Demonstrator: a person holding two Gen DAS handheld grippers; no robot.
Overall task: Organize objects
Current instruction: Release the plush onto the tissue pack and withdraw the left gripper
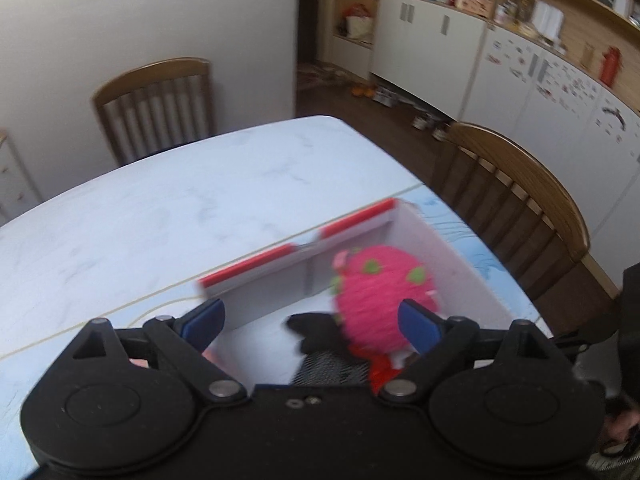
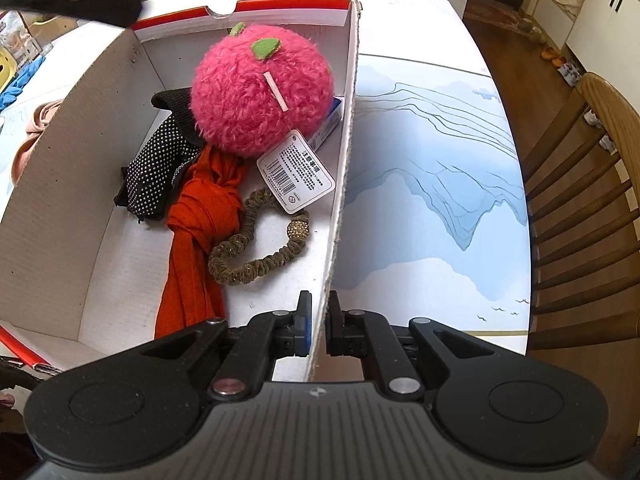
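A white cardboard box (image 2: 56,200) with a red rim stands on the table. Inside lie a pink fuzzy plush fruit (image 2: 260,92) with a paper tag (image 2: 295,170), a black studded cloth (image 2: 160,168), an orange knotted cloth (image 2: 204,216), a brown beaded hair tie (image 2: 256,240) and a blue-white packet (image 2: 332,118). My right gripper (image 2: 319,320) is shut on the box's right wall (image 2: 346,152). My left gripper (image 1: 310,324) is open and empty above the box (image 1: 452,264), over the plush (image 1: 380,300) and black cloth (image 1: 316,332).
The table (image 2: 432,184) has a blue mountain print and a marbled far part (image 1: 160,200). Wooden chairs (image 1: 516,208) (image 1: 156,108) stand at its sides. Pink cloth (image 2: 36,128) and blue cloth (image 2: 20,80) lie left of the box. White cabinets (image 1: 520,80) line the far wall.
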